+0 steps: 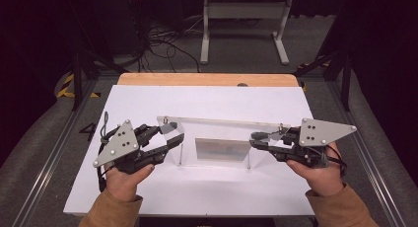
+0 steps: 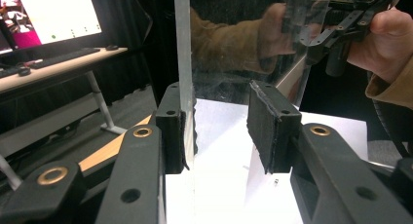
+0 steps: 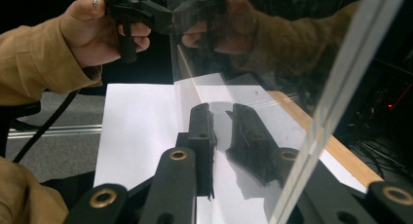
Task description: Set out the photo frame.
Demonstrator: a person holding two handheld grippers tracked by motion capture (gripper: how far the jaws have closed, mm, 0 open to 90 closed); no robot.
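As I stand at white table (image 1: 207, 187), my left hand (image 1: 123, 180) holds left gripper (image 1: 165, 138) at left end of clear plastic sheet (image 1: 219, 150). Jaws wide apart, sheet edge between them, touching one pad (image 2: 176, 131), other pad clear of it. Sheet stands upright mid-table on thin legs. At right end, my right hand (image 1: 318, 172) holds right gripper (image 1: 256, 139); jaws straddle sheet, narrow gap, whether pinching it I cannot tell.
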